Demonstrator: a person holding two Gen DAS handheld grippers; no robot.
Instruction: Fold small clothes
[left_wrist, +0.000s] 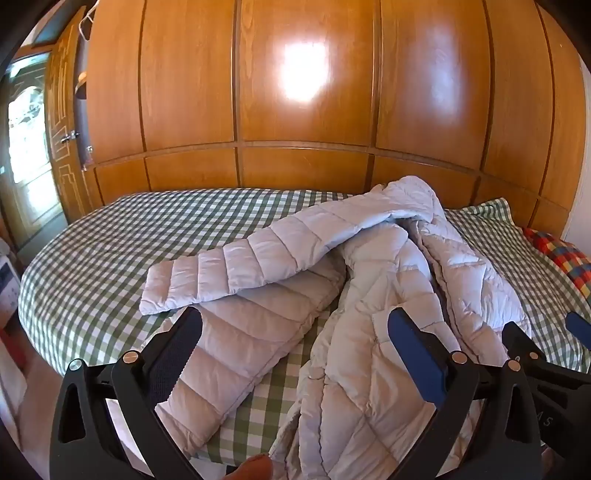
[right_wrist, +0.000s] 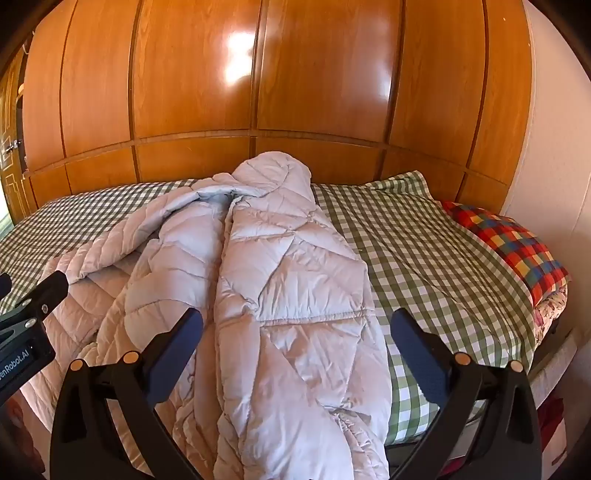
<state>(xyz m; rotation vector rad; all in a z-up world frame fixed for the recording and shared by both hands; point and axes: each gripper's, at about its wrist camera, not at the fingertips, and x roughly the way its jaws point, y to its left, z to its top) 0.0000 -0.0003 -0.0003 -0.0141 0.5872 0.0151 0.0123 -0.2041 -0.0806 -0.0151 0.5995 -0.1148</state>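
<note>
A pale lilac quilted puffer jacket (left_wrist: 369, 295) lies crumpled on a bed with a green-and-white checked cover (left_wrist: 92, 258). One sleeve (left_wrist: 240, 273) stretches out to the left across the body. My left gripper (left_wrist: 295, 325) is open above the jacket's lower part, holding nothing. My right gripper (right_wrist: 295, 325) is open above the jacket's right half (right_wrist: 295, 280), holding nothing. The right gripper also shows at the right edge of the left wrist view (left_wrist: 546, 332). The left gripper shows at the left edge of the right wrist view (right_wrist: 22, 299).
A glossy wooden wardrobe wall (left_wrist: 303, 92) stands behind the bed. A multicoloured checked pillow (right_wrist: 509, 243) lies at the bed's right end. An open wooden door (left_wrist: 62, 140) is at the far left. The bed's near edge (right_wrist: 443, 424) runs below the grippers.
</note>
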